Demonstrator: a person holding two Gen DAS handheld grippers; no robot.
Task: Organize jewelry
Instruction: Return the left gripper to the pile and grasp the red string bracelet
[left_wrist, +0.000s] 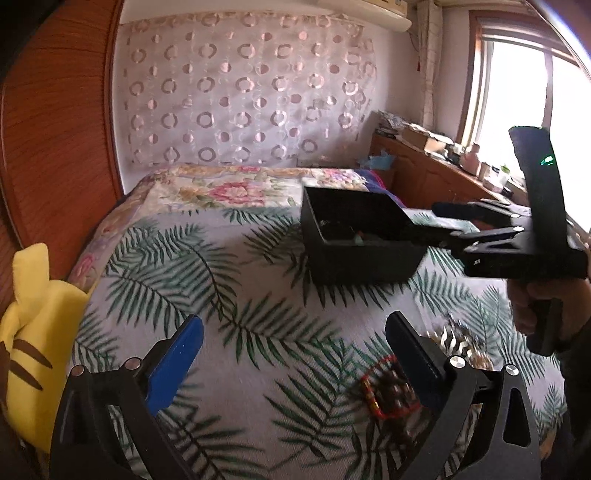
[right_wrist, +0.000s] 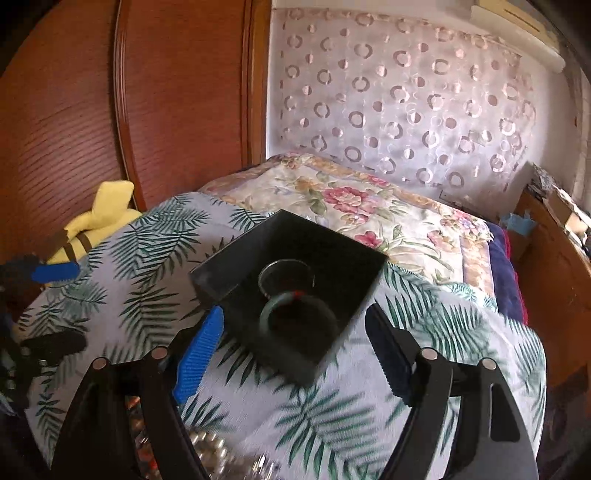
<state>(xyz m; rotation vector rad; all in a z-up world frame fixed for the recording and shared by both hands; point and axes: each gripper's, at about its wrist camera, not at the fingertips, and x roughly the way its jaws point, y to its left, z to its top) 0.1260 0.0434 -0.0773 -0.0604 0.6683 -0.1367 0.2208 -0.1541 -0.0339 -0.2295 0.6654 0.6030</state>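
Left tongs (left_wrist: 295, 354) are hanging wide over the bed (left_wrist: 229, 258), nothing between the blue pads. Right tongs (right_wrist: 293, 347) are also standing wide and empty, aiming at the black box (right_wrist: 221, 273), which is sitting on the leaf-print cover at 12 o'clock from them. Inside the box a green bangle (right_wrist: 295, 314) is lying against a clear bangle (right_wrist: 286, 275). In the left view the box (left_wrist: 369, 262) is sitting at 1 o'clock from the left tongs, with the right tongs (left_wrist: 454, 218) reaching over its right edge and a hand (left_wrist: 532, 310) gripping the handle. A red bead bracelet (left_wrist: 384, 391) is lying on the cover just beside the left tongs' right finger, at 4 o'clock; more jewelry (left_wrist: 458, 336), blurred, is lying at 3 o'clock. Silver beads (right_wrist: 210, 446) are showing under the right tongs at 7 o'clock. A yellow plush (left_wrist: 33, 347) is sitting at the bed's left edge.
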